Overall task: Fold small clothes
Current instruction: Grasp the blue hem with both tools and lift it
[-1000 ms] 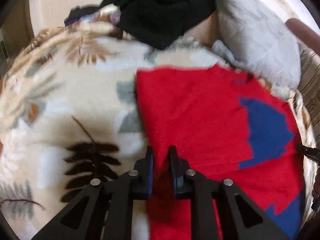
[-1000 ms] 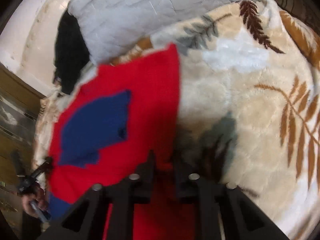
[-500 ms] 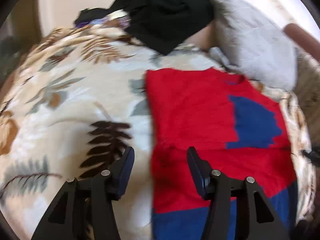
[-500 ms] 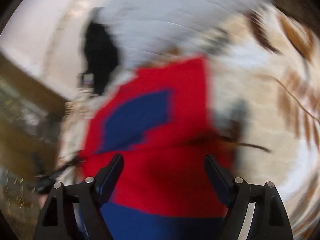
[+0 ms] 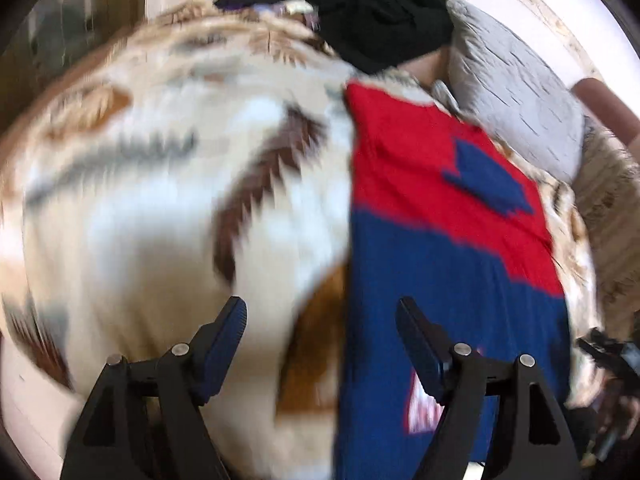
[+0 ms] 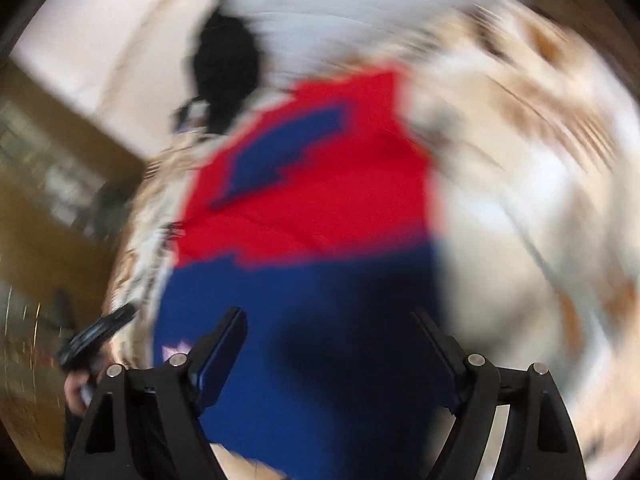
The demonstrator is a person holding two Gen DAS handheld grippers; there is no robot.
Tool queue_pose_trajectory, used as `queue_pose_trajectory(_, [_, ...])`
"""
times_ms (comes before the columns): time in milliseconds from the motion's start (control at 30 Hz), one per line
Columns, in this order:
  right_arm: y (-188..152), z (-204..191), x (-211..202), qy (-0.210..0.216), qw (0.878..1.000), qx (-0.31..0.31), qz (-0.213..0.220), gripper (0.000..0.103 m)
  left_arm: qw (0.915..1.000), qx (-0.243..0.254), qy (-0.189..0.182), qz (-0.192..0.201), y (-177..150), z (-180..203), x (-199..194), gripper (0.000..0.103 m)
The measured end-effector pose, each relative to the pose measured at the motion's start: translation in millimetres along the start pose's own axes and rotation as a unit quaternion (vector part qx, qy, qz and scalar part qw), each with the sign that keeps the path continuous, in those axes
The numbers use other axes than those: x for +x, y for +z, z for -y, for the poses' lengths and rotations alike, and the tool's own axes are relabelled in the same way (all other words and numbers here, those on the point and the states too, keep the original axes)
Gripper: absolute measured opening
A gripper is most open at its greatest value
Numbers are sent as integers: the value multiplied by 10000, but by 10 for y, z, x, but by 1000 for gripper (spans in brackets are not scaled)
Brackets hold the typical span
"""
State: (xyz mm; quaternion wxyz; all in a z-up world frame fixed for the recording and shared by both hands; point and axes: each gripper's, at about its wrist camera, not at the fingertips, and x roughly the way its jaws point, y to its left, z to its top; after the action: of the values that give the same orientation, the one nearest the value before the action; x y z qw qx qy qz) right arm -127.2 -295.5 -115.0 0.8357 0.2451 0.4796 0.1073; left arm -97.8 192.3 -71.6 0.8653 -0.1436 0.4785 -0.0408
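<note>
A red and blue knit garment (image 5: 432, 208) lies flat on a cream leaf-patterned blanket (image 5: 160, 184), red at the far end, blue at the near end. My left gripper (image 5: 320, 316) is open and empty above the garment's near left edge. In the right wrist view the same garment (image 6: 312, 240) fills the middle, blurred. My right gripper (image 6: 328, 320) is open and empty above its blue near end. The other gripper shows at the right edge of the left wrist view (image 5: 608, 352) and at the left of the right wrist view (image 6: 96, 332).
A black garment pile (image 5: 372, 12) lies at the far end of the blanket. A grey quilted pillow (image 5: 516, 92) lies to the far right. A wooden wall or cabinet (image 6: 52, 200) stands on the left in the right wrist view.
Both grippers let go of the red fabric and opened wide. Both pulled back toward me, so the garment's blue near end now shows. The garment stays flat.
</note>
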Motion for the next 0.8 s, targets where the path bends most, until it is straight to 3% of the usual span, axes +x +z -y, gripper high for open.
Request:
queue_pose_trajectory(167, [-445,244,-63,165,9994,236,-211,85,9993,138,-191,-277,-498,136,9,77])
queue_pose_trajectory(333, [-576,171,-94,267,9992,280,-108,84,9976,524,-147,-432,-751,308,0,77])
queue_pose_trajectory(467, [-723,92,42,359,9990,232,-148,84,9972,529,-40,-535,-814,317,61,77])
queue_pose_trajectory(533, [-740,69,52,327,9991,259,-108,80,9972,563,42,-492,-832,332,92,77])
queue_pose_trajectory(600, [-762,15,63,375,9989,179,-222,53,9966,649,97,-503,-838,372,86,77])
queue_pose_trajectory(800, [-815,81,114,328,9985,352,-248,56,9969,595,136,-488,-840,316,98,77])
